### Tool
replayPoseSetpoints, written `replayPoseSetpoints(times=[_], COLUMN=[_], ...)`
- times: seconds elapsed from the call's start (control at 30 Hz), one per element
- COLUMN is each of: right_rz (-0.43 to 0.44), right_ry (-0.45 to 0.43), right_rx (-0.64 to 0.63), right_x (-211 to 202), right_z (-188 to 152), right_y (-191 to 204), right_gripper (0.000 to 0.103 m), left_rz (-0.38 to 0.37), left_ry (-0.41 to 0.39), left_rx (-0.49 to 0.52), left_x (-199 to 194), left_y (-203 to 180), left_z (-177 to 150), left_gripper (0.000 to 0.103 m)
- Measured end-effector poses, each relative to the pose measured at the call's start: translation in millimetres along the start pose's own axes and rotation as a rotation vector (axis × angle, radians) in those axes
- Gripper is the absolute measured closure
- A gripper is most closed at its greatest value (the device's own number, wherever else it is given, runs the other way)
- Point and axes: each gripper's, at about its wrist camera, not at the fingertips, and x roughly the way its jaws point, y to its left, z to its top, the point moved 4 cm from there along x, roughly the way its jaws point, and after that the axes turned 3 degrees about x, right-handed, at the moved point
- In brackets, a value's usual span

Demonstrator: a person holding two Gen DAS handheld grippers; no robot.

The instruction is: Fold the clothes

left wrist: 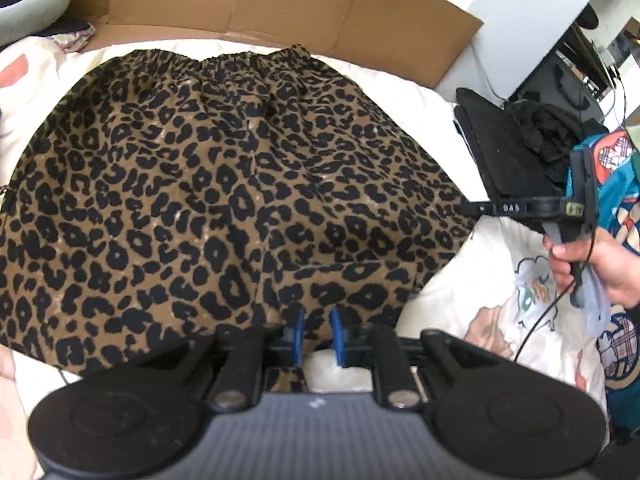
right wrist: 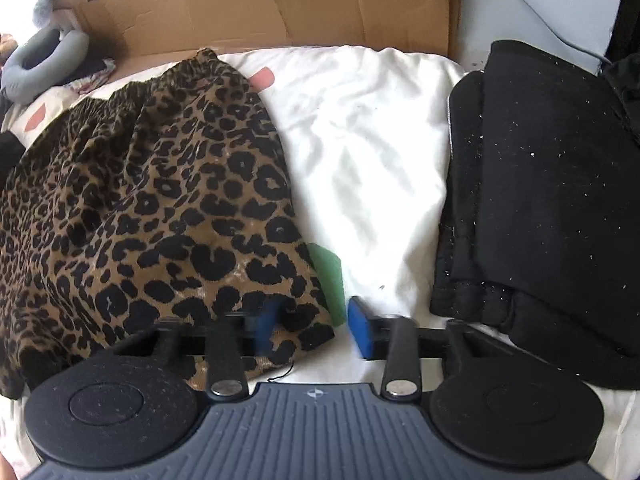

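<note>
A leopard-print skirt (left wrist: 224, 200) lies spread flat on white bedding (left wrist: 400, 76), with its elastic waistband at the far side. My left gripper (left wrist: 317, 334) sits at the skirt's near hem, its blue fingers a narrow gap apart, and some fabric runs under the left one. In the right wrist view the skirt (right wrist: 152, 208) fills the left half. My right gripper (right wrist: 312, 324) is open at the skirt's near right corner, with that corner lying between its blurred blue fingers. The right gripper (left wrist: 474, 208) also shows in the left wrist view, held by a hand (left wrist: 600, 268).
Flattened cardboard (right wrist: 260, 4) stands along the far side of the bed. A stack of folded black clothes (right wrist: 540, 200) lies to the right of the skirt. A grey neck pillow (right wrist: 44, 60) rests at the far left. Printed bedding (left wrist: 520, 300) lies near right.
</note>
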Motion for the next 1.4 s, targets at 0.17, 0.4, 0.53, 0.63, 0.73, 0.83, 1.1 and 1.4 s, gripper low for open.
replayPoseSetpoints(times=[0.17, 0.4, 0.53, 0.63, 0.73, 0.83, 1.1, 1.4], right_rz=[0.027, 0.085, 0.107, 0.112, 0.118, 0.121, 0.138, 0.095], right_ry=[-0.029, -0.07, -0.058, -0.05, -0.042, -0.016, 0.005, -0.036], right_rx=[-0.035, -0.094, -0.124, -0.145, -0.165, -0.172, -0.18, -0.189], right_x=[-14.2, -33.0, -26.5, -18.6, -9.0, 0.4, 1.2, -28.2], right_z=[3.3, 7.2, 3.3, -3.6, -8.0, -11.5, -16.7, -17.7], right_y=[13.1, 48.7, 70.3, 86.1, 100.3, 107.0, 114.2, 97.0], right_gripper=[0.1, 0.101, 0.101, 0.101, 0.101, 0.101, 0.072, 0.072], left_rz=[0.003, 0.003, -0.001, -0.005, -0.009, -0.014, -0.018, -0.025], left_ry=[-0.007, -0.002, -0.006, -0.004, 0.001, 0.008, 0.017, 0.024], left_rx=[-0.015, -0.052, -0.053, -0.059, -0.063, -0.067, -0.075, -0.076], left_x=[-2.0, -2.9, -2.1, -1.6, 0.1, 1.7, 5.0, 9.1], left_y=[4.4, 14.2, 14.6, 15.6, 15.9, 16.4, 17.6, 14.3], left_z=[0.3, -2.0, -0.9, -2.4, -5.6, -8.5, -12.7, -15.1], left_gripper=[0.088, 0.088, 0.088, 0.088, 0.088, 0.088, 0.088, 0.088])
